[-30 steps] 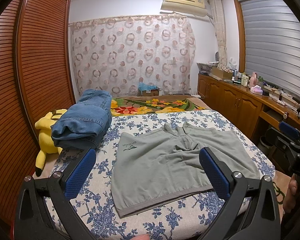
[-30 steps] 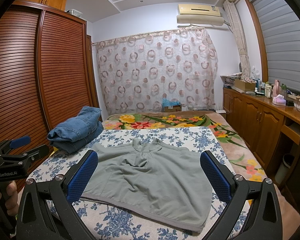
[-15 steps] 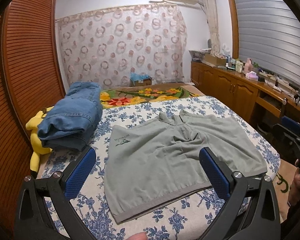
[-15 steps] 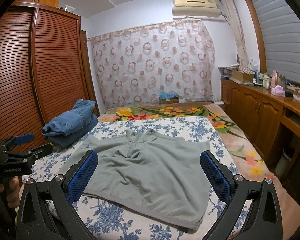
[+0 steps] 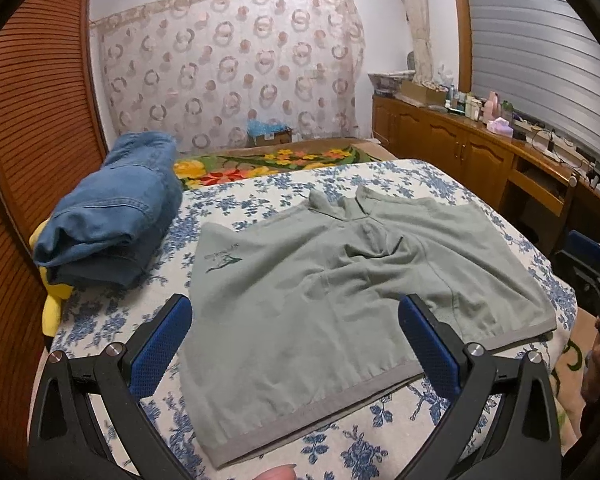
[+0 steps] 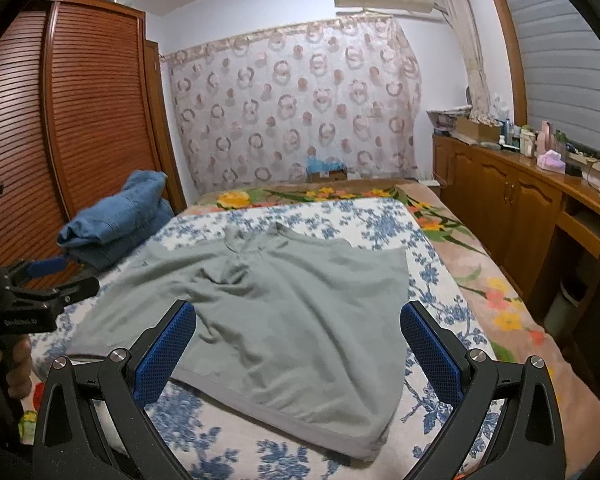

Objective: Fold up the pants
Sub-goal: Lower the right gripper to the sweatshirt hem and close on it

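Note:
Grey-green short pants lie spread flat on the blue-flowered bed sheet, waistband toward me, both legs pointing away. They also show in the right wrist view. My left gripper is open and empty, hovering above the near left part of the waistband. My right gripper is open and empty, above the near right part of the pants. The left gripper also shows at the left edge of the right wrist view.
Folded blue jeans are stacked at the bed's left side over a yellow plush toy. A louvred wooden wardrobe stands left. Wooden cabinets with bottles run along the right. A flowered blanket lies at the bed's far end.
Both grippers have moved forward and lower toward the pants, which now look larger. Both stay open and the pants have not moved.

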Demonstrator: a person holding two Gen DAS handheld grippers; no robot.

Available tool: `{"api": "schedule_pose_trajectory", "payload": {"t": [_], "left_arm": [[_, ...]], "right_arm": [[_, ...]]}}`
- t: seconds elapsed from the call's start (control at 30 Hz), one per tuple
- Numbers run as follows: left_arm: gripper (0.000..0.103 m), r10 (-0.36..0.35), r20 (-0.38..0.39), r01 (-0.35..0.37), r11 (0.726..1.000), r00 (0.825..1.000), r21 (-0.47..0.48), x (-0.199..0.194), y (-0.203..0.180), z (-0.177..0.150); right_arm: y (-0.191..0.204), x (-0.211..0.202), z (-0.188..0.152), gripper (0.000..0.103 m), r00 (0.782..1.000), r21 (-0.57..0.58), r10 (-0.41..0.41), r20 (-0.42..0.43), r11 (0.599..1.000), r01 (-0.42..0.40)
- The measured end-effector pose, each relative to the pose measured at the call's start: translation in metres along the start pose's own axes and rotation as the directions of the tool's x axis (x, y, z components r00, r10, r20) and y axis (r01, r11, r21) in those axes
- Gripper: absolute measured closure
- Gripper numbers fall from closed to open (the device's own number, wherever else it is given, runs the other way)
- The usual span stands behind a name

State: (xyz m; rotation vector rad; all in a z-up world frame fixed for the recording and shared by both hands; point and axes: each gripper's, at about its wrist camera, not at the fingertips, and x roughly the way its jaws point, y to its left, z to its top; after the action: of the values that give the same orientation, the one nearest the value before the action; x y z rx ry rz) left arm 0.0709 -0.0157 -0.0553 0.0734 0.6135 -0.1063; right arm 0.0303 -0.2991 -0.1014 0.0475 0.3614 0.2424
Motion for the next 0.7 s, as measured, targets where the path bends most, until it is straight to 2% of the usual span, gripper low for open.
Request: {"api": "schedule_pose_trajectory", "payload": {"t": [0.33,0.6,0.7], "left_arm": [[0.000,-0.049,-0.038,0.051,0.998,0.998,0.039,0.029,-0.014,0.008],[0.000,-0.107,-0.101,0.113,0.992,0.989,0.058,0.052,-0.022,0.011],[0.000,-0.117,-0.120,0.125,0.990,0.986,0.069,0.060,-0.025,0.010]], "right_arm": [[-0.002,0.011,0.017,0.002,0.999,-0.028,-0.035,-0.024,0.999,0.034],[-0.012,0.028,0.031,0.014,0.998,-0.063,-0.039,-0.056,0.997,0.035],[-0.022,0.037,0.039,0.022,0.996,-0.051,-0.033,-0.077,0.998,0.029]]}}
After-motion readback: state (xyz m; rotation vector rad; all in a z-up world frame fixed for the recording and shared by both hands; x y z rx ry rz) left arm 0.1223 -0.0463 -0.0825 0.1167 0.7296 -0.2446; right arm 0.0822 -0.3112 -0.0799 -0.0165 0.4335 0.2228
